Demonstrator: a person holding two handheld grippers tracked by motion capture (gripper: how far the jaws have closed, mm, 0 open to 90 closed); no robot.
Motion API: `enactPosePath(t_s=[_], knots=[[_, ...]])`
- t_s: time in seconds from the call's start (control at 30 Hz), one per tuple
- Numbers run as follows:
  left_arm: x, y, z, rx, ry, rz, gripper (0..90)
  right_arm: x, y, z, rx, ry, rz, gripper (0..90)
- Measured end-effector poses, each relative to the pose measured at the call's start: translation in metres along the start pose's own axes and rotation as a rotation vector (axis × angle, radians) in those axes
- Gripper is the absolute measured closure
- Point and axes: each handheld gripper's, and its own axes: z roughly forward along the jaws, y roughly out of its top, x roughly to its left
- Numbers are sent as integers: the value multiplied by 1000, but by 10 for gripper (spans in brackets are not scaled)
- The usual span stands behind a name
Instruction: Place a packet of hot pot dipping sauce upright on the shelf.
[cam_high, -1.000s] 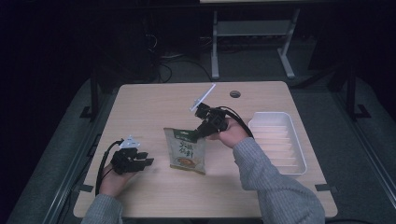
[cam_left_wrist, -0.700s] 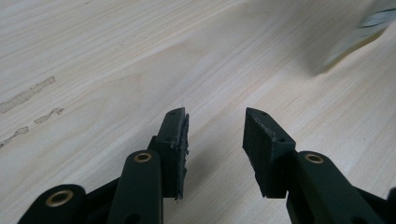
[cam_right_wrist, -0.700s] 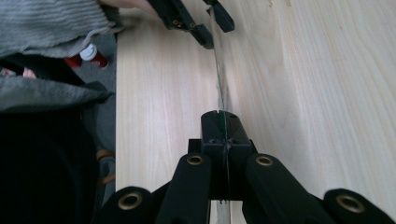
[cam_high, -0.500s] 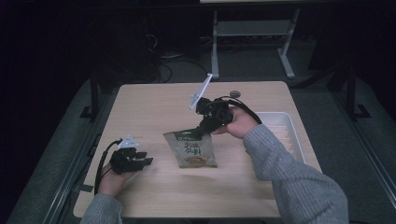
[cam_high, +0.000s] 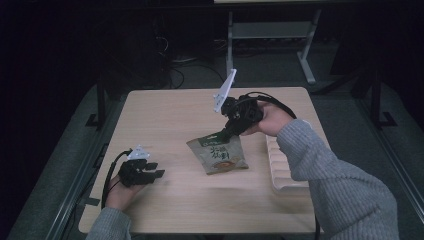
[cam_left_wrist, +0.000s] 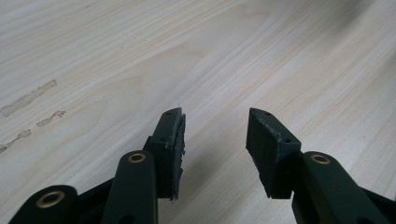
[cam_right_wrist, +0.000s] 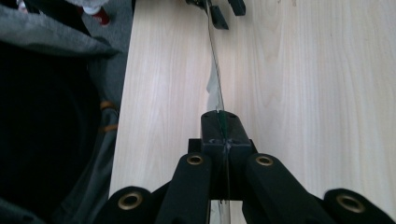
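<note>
A green snack bag (cam_high: 219, 155) hangs tilted over the middle of the wooden table (cam_high: 165, 115), its lower end near the surface. My right gripper (cam_high: 226, 132) is shut on the bag's top edge. In the right gripper view the jaws (cam_right_wrist: 220, 119) press together on the thin bag edge (cam_right_wrist: 215, 86), which runs away from them. My left gripper (cam_high: 154, 170) rests low at the table's front left, well apart from the bag. In the left gripper view the left gripper (cam_left_wrist: 215, 135) is open over bare wood, with nothing between its fingers.
A white ridged tray (cam_high: 280, 172) lies at the table's right side, partly under the right sleeve. A small round hole plate sits near the far edge behind the hand. Dark floor and a metal stand lie beyond the table.
My right gripper has carried the snack bag to the right and a little farther back, toward the tray. The left gripper has stayed in place, open.
</note>
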Motion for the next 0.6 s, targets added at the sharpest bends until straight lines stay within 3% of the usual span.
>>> enactPosePath(t_s=[0.3,0.6], knots=[[3,-1,-2,-3,1,-4,542,-4,-4,-27,38,-24,-47,894],[3,-3,-1,4,4,-3,515,-17,-27,-51,48,-54,-23,894]])
